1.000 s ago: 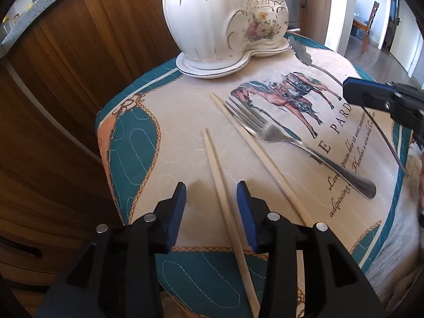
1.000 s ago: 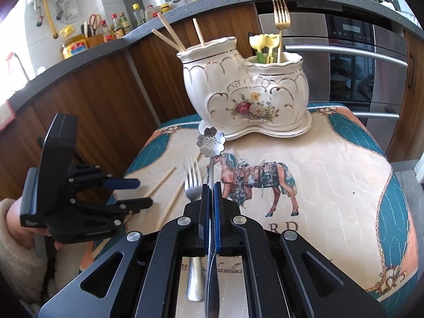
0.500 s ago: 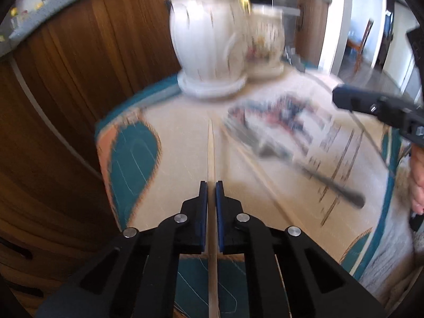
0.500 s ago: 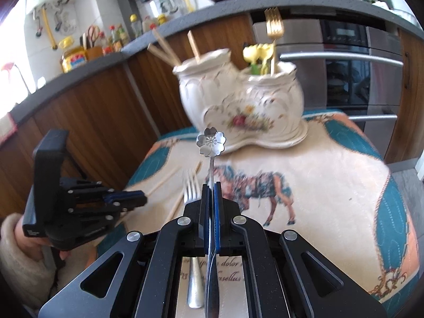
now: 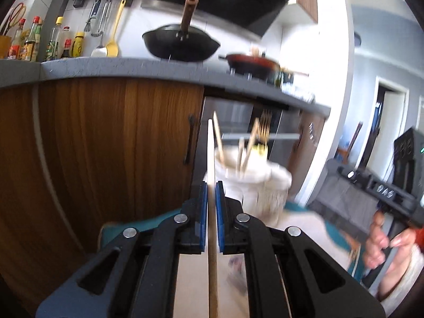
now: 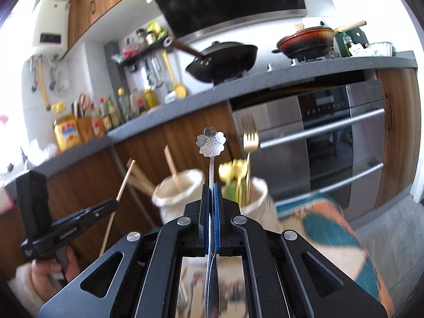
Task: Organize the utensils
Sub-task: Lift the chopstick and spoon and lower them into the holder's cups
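Now that the left gripper (image 5: 211,193) has clamped a chopstick (image 5: 212,238) and lifted it off the surface, while the right gripper (image 6: 212,196) stays clamped on the flower-ended spoon (image 6: 211,143), both utensils look ready for the white holder (image 6: 182,193) at frame centre.

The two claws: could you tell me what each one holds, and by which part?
Left claw grips a wooden chopstick along its shaft. Right claw grips the flower-ended spoon by its handle.
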The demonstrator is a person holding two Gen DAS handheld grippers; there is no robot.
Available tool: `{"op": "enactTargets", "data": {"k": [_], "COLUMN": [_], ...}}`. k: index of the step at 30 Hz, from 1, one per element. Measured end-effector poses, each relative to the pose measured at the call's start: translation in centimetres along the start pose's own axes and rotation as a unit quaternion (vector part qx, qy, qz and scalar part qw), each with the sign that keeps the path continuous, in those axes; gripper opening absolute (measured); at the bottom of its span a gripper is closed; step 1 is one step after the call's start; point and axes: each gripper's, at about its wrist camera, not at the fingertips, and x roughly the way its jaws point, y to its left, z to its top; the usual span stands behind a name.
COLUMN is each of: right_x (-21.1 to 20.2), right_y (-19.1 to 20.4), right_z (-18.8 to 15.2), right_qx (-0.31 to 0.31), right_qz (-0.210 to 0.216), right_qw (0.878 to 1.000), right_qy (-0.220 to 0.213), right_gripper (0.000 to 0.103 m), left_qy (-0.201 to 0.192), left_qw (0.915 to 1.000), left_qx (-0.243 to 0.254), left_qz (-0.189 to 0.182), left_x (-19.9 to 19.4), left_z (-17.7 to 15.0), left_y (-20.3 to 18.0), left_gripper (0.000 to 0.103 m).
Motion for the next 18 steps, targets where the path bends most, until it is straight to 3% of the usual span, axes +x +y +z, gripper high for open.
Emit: {"op": "enactTargets", "data": {"k": [10, 18], "right_x": [6.6, 9.7], "right_y": [-3.8, -4.2], "right_z": [4.4, 4.8], "right_qx": [0.069, 0.053], "right_qz": [0.02, 0.003], "right_qw": [0.997, 0.997], "right_qy": [-0.037, -0.057], "right_gripper": [0.004, 0.004], "left_qy": [-0.115, -0.141], "left_qw": [0.992, 0.9855], "left_qx": [-0.051, -0.085], "left_qz": [-0.015, -0.039], "left_x": [4.1, 7.9], "left_z": [7.2, 8.3], "left_y": [1.5, 1.9], "left_gripper": [0.006, 0.006]}}
